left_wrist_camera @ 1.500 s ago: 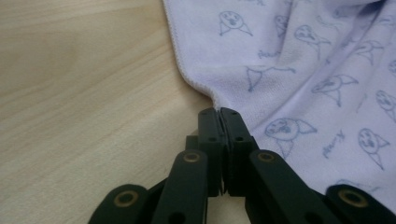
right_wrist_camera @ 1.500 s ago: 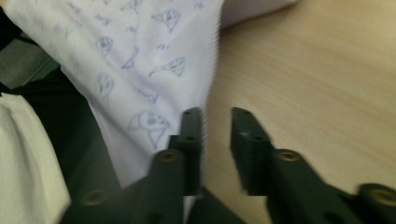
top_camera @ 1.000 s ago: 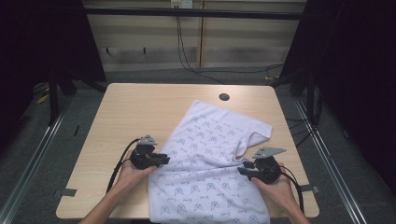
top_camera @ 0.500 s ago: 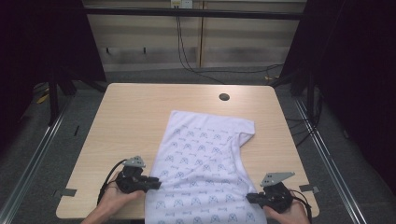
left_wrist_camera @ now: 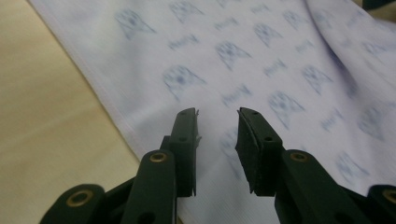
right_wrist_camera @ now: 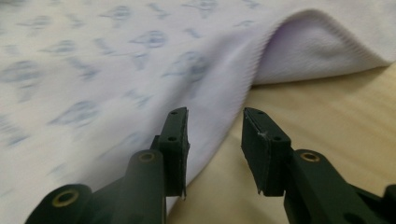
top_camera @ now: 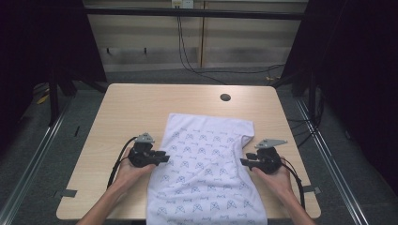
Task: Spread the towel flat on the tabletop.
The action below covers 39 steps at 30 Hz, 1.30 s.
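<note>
So the white patterned T-shirt (top_camera: 206, 173) is laid out on the wooden table (top_camera: 126, 108), hanging a bit over the near edge and reaching about to the middle. It looks mostly flattened, though a sleeve is folded in at the right side and there are wrinkles, so I'd say smoothing is half done and any folding hasn't started. Left gripper (top_camera: 162, 158) sits at the shirt's left hem, right gripper (top_camera: 245, 162) at its right hem. Both have just been opening, jaws partway apart, nothing pinched.
</note>
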### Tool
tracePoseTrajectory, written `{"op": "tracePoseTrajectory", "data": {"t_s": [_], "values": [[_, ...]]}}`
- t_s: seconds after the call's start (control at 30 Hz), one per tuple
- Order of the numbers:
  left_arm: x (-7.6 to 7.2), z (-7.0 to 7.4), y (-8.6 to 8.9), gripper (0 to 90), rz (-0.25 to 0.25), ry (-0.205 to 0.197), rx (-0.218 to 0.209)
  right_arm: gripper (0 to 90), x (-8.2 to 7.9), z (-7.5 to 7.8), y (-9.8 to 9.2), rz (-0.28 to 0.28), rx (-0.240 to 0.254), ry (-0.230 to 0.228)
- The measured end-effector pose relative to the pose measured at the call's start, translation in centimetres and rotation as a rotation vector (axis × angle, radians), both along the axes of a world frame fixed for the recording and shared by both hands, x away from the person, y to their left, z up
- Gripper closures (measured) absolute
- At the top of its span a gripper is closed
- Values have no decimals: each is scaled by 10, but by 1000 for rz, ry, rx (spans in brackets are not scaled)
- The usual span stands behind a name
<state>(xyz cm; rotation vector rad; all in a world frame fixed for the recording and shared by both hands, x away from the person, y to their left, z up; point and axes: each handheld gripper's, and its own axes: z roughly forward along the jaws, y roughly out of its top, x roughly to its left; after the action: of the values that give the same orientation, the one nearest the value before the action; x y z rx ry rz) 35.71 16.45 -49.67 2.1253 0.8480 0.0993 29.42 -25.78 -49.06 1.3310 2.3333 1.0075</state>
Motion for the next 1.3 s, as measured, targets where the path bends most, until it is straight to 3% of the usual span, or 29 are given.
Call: {"op": "tracePoseTrajectory", "data": {"t_s": [0.07, 0.13, 0.23, 0.27, 0.3, 0.4, 0.5, 0.63, 0.73, 0.83, 0.9, 1.03, 1.1, 1.2, 1.3], "values": [[4, -4, -3, 675, 18, -22, 51, 595, 14, -5, 1, -19, 12, 6], [4, -7, 0, 681, 17, -24, 38, 600, 23, -9, 3, -31, 19, 21], [0, -4, 6, 682, 48, -14, 66, 779, 27, -10, 7, -2, 47, 18], [-4, -4, 10, 682, 51, -29, 76, 864, 26, -10, 8, 3, 50, 7], [-6, -4, 12, 688, 59, -35, 78, 887, 23, -8, 8, 24, 61, 11], [-15, -3, 22, 692, 65, -22, 77, 893, 12, 3, 2, 36, 64, -14], [-24, -5, 29, 638, 60, 1, 31, 893, -3, 9, -8, 23, 45, -23], [-28, -5, 29, 609, 49, -14, 37, 831, -19, 3, -22, -19, 21, 7], [-18, -5, 23, 633, 61, -19, 51, 750, -21, -1, -24, -32, -12, 25], [-9, -8, 20, 634, 69, -29, 26, 659, -19, 2, -25, -68, 5, -14], [-4, -7, 16, 642, 68, -34, 43, 659, -15, 8, -22, -39, 32, -46], [1, -10, 15, 640, 68, -29, 2, 683, -1, 10, -8, 21, 73, -44], [5, -11, 19, 643, 57, -4, -28, 682, 8, 4, 2, 57, 66, -28], [6, -11, 22, 702, 49, 10, -30, 615, 21, -5, 13, 98, 60, -8], [7, -11, 23, 700, 34, 17, -45, 589, 31, -9, 20, 102, 57, -17]]}}
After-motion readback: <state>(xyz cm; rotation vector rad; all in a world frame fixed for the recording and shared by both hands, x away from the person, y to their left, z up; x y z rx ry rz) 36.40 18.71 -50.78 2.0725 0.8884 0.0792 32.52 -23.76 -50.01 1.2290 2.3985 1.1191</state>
